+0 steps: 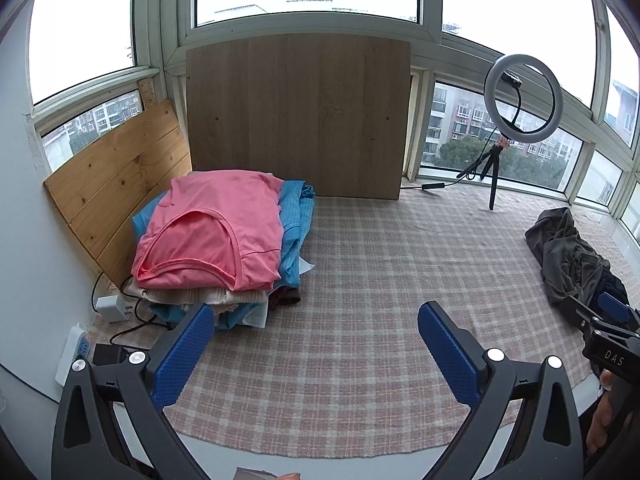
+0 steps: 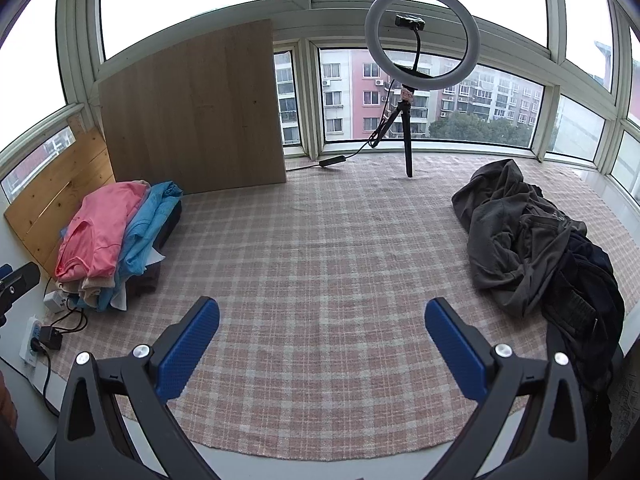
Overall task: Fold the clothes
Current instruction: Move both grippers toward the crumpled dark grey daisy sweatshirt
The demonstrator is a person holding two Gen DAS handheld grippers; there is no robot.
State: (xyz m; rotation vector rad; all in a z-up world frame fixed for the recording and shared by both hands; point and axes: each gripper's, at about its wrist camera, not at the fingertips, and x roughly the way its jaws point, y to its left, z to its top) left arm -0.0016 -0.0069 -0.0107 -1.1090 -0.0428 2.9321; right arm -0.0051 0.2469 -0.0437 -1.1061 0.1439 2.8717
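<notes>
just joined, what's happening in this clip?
A person holds a gripper in each hand over a plaid cloth. The left gripper and right gripper are both open and empty. A folded stack with a pink shirt on top sits at the left by the wooden boards. An unfolded pile of dark clothes lies at the right, untouched for now. A ring light stands by the window.

The right claw point(image 2: 322, 344) gapes above the plaid cloth point(image 2: 320, 240), dark clothes point(image 2: 532, 248) just right.
</notes>
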